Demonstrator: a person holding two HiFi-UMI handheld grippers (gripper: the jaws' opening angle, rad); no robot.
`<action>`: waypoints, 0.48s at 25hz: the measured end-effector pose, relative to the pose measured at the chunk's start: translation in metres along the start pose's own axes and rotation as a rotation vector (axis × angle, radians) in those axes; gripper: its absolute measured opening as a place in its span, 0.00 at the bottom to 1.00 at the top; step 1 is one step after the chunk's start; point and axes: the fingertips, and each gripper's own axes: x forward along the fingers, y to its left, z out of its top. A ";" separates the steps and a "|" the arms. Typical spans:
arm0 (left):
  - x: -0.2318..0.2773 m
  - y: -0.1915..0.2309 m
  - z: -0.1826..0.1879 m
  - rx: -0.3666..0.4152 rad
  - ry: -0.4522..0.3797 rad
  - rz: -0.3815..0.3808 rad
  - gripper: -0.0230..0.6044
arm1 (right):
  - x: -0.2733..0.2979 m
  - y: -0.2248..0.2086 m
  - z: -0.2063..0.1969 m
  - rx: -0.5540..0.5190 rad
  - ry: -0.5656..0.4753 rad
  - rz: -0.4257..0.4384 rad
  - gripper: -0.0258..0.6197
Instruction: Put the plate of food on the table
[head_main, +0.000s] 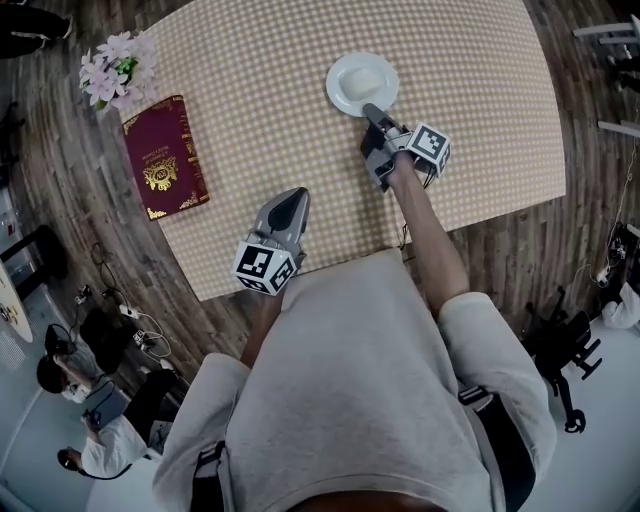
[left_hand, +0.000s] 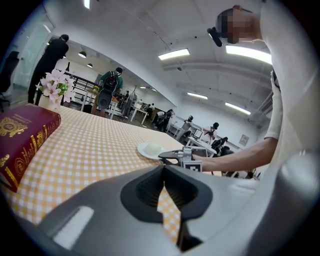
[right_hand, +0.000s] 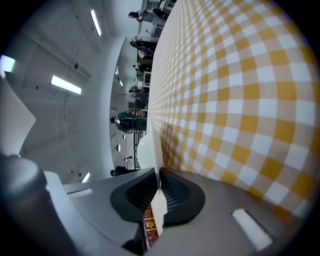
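Right claw (head_main: 372, 112) is pinching the plate (head_main: 358, 80) rim at its 5 o'clock side, jaws nearly together on it. The plate is sitting around 12 o'clock on the table (head_main: 480, 150), seemingly down, so I'm judging placement nearly done, with release and pull-back remaining. My right arm is reaching out straight, wrist rolled sideways. Left claw (head_main: 290, 203) is hovering closed and empty at the 6 o'clock edge.

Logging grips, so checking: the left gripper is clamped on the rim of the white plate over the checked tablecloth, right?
No: the right gripper is clamped on the rim of the white plate over the checked tablecloth, as the head view shows. The left gripper is shut on nothing.
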 end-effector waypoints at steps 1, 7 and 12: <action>0.000 0.000 0.000 0.000 -0.002 0.001 0.05 | 0.001 -0.001 0.000 0.002 0.001 -0.002 0.07; 0.000 0.000 0.002 -0.011 -0.011 0.004 0.05 | 0.004 -0.007 -0.002 0.048 -0.002 -0.039 0.06; 0.000 0.000 0.004 -0.013 -0.016 0.001 0.05 | 0.006 -0.008 0.000 0.053 -0.007 -0.082 0.06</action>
